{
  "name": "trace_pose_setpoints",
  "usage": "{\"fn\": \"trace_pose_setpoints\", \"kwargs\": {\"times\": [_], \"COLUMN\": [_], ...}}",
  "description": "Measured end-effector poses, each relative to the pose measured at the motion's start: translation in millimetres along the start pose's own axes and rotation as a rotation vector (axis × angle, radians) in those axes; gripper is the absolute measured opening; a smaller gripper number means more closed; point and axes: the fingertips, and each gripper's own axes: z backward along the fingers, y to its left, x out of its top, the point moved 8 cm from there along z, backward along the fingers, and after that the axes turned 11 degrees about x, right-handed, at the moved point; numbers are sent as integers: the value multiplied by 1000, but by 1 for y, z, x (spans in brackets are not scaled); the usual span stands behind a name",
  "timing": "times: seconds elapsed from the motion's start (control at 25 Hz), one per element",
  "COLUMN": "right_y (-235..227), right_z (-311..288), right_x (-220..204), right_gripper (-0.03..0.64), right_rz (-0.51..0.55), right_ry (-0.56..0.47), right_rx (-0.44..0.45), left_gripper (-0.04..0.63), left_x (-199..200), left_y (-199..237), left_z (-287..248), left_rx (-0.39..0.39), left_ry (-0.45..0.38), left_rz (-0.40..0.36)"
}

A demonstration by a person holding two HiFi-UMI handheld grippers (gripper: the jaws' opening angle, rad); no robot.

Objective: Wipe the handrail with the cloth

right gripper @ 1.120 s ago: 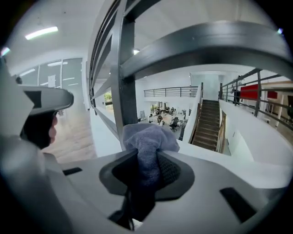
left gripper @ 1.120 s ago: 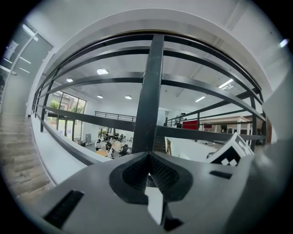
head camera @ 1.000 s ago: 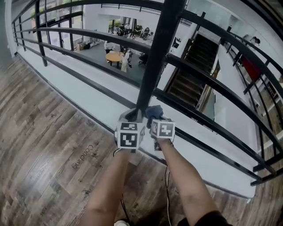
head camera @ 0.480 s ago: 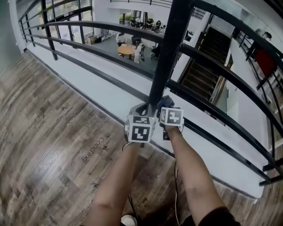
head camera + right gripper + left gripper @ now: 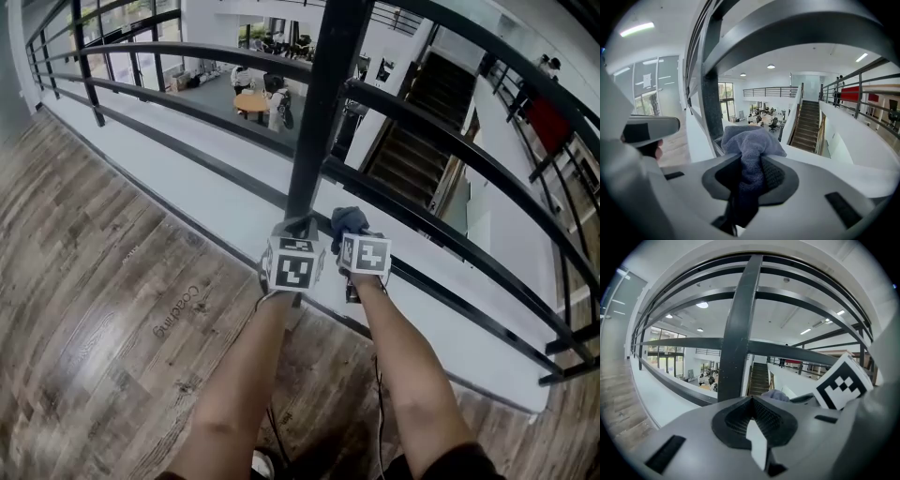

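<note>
Down by the railing post (image 5: 317, 103), right claw (image 5: 749, 176) pinching the blue cloth (image 5: 749, 140), left claw (image 5: 757, 420) closed tight, empty.

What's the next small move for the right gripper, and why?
Probably ease the right gripper forward and leftward to press the cloth onto the post. The cloth is clamped in its jaws and bunched ahead of them. The post stands just beyond, with no contact evident.

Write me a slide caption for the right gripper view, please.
Right gripper shut on a blue-grey cloth, close to the black railing post, atrium beyond.
</note>
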Motion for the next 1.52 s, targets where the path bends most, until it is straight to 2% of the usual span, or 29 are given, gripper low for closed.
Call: {"fn": "trace_pose_setpoints", "kwargs": {"times": [0.4,0.48,0.6,0.76,1.04,1.28,1.52], "right_y": [-67,-79,-97,-130,-194,-260,-327], "right_z": [61,73,92,124,186,251,317], "right_x": [-34,-42,-54,-71,-106,-147,-184], "right_gripper": [91,91,91,91,91,91,91], "right_rz": [-83,-76,-5,-19,-82,-131,-185], "right_ry": [-27,-21,-14,-20,-20,-42,-36], "right_rx": [-47,-61,-81,-107,-181,-260,-321], "left_gripper": [-2,-2,-2,-2,-2,-2,-2], "left_x": [-1,-5,-12,-18,-7,-19,-33], "left_y": [-80,-94,-110,-143,-219,-303,-393], "left_z": [-2,-5,-8,-7,-3,6,20], "left_rx": [-88,-112,-129,-159,-252,-401,-495], "left_ry": [3,9,32,68,30,63,74], "left_rz": [-124,-129,-127,-113,-148,-104,-138]}}
